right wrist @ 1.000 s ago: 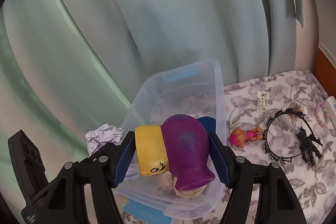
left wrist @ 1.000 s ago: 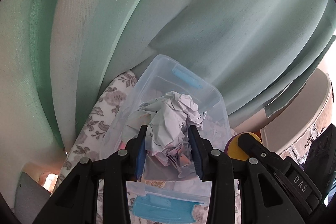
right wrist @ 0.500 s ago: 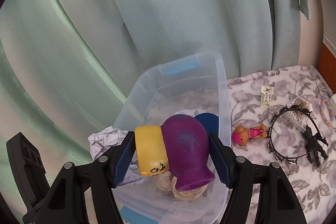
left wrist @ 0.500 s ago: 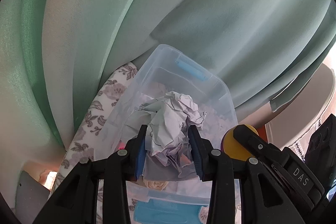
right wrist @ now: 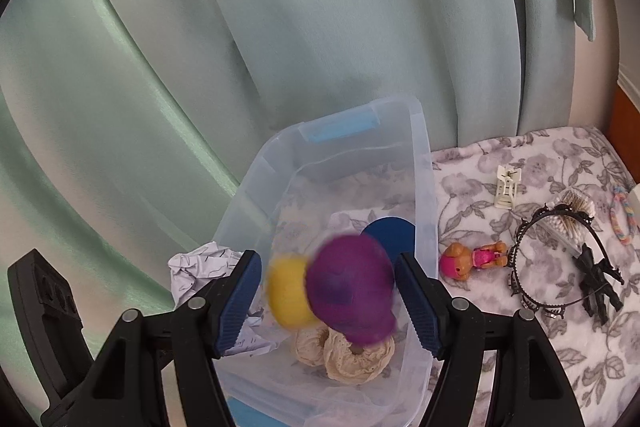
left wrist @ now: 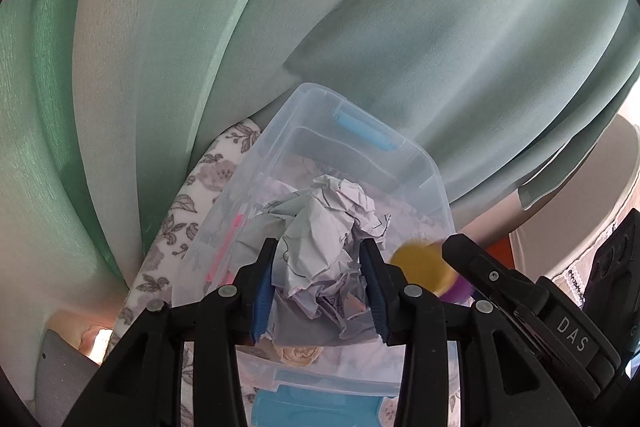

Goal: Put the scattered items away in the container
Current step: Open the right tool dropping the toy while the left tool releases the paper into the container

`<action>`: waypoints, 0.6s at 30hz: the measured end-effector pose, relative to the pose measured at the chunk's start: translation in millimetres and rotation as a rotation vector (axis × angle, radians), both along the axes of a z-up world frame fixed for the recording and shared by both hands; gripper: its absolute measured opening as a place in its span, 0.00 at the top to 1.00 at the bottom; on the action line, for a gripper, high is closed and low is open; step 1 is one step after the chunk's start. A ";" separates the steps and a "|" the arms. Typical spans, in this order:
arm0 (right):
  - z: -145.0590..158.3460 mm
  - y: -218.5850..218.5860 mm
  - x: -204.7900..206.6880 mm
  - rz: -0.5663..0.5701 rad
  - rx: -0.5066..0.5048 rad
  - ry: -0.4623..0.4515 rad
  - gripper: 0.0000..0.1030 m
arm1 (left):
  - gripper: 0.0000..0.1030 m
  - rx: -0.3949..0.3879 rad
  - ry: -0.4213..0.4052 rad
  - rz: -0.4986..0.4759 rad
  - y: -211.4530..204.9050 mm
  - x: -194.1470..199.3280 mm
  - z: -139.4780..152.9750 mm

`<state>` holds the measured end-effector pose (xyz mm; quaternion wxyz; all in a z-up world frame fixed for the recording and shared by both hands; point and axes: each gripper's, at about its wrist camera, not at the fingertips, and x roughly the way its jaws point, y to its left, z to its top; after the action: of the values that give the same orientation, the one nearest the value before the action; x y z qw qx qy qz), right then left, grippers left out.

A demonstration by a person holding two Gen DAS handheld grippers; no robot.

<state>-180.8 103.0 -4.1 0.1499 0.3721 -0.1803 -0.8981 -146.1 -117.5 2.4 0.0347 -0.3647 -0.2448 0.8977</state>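
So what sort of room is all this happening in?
Probably a bedroom, though I can't be sure: a floral blanket covers what looks like a bed, long green curtains hang right behind it, and a doll and black headband lie scattered beside the clear plastic bin.

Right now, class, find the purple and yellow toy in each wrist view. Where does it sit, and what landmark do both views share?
Left wrist view: the purple and yellow toy shows at the right, partly hidden behind the other tongs.
Right wrist view: the toy is blurred at lower centre, between the right tongs, over the bin.
Shared landmark: the clear plastic bin.
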 end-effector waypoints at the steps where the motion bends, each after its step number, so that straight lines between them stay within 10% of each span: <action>1: 1.7 0.2 0.6 -0.001 0.001 0.006 0.29 | 0.56 -0.002 -0.001 -0.001 0.4 -0.1 0.6; 18: 19.0 20.1 26.4 -0.021 -0.009 0.046 0.17 | 0.23 -0.045 0.008 -0.014 18.6 13.0 20.1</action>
<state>-154.4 123.0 14.9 0.1461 0.3487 -0.1849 -0.9071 -133.1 -99.0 22.6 0.0335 -0.3634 -0.2217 0.9042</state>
